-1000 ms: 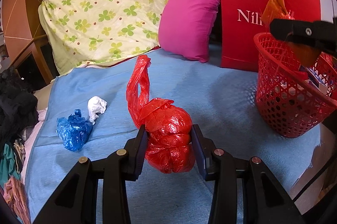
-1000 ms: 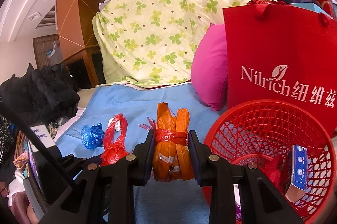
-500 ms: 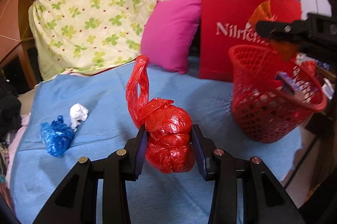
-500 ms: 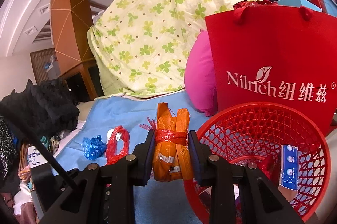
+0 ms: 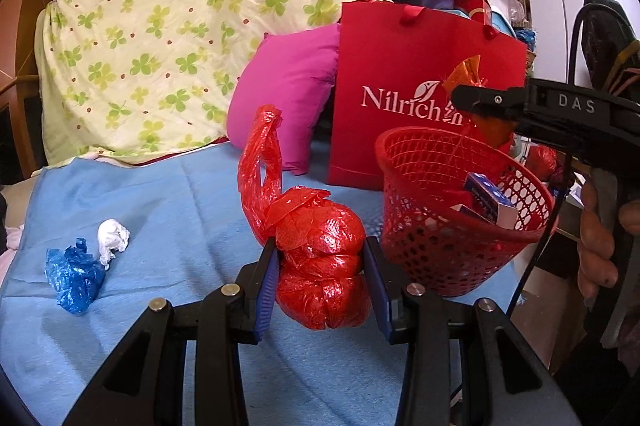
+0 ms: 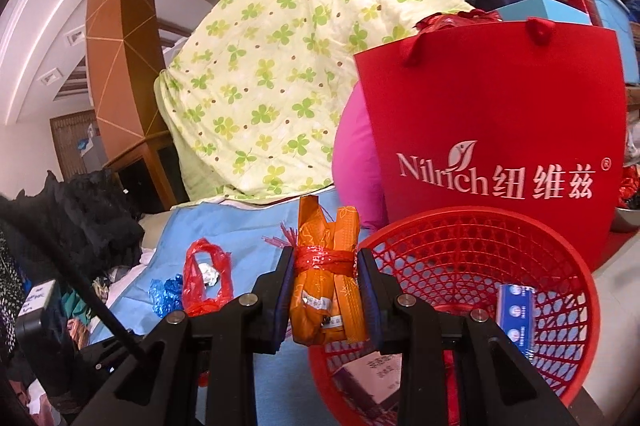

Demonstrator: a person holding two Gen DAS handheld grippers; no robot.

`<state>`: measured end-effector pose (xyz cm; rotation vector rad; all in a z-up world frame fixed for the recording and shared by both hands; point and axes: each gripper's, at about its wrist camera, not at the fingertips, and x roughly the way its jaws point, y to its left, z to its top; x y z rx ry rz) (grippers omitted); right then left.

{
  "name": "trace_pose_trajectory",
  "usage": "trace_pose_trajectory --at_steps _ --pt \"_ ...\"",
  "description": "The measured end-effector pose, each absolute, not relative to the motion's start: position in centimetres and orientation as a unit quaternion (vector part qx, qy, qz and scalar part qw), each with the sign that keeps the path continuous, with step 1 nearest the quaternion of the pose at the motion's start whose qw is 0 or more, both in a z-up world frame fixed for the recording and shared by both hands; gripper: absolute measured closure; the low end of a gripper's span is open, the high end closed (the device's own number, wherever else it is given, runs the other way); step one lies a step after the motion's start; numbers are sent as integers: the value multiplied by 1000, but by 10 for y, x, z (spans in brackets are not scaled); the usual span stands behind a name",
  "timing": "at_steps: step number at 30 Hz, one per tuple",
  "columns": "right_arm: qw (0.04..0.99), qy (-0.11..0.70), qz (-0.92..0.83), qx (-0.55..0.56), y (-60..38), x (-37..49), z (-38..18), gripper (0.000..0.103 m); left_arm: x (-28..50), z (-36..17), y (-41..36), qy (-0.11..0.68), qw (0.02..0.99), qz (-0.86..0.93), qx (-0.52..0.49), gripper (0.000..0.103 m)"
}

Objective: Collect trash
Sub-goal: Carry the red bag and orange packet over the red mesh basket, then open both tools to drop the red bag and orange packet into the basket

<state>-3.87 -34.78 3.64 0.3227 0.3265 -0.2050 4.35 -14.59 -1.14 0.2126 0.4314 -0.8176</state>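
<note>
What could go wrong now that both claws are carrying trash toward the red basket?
The right claw grips the orange bundle near the red basket's rim, so an early release could drop it on the blue cloth. The red bag's loose handle loop could snag the rim. The blue wad and white wad could be forgotten.

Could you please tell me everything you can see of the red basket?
The red basket is round, of open plastic lattice, with a solid rim and walls tapering downward. It stands upright at the edge of the blue sheet, before the red paper bag. Inside lie a blue-and-white box and other packaging.
</note>
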Motion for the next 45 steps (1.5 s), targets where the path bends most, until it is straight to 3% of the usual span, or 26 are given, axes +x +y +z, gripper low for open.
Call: trace_pose_trajectory --at_steps 25,41,44,45 --pt "941 112 -163 273 -443 -92 33 70 -1 34 -213 184 847 -494 77 60" --pt "928 145 -166 301 -462 -93 21 70 4 22 -276 228 821 -517 85 58" --pt "924 157 -172 304 -463 -89 18 69 5 19 -276 230 820 -516 90 50" --pt "922 159 -173 309 -465 -89 17 64 6 19 -275 231 820 -517 89 48"
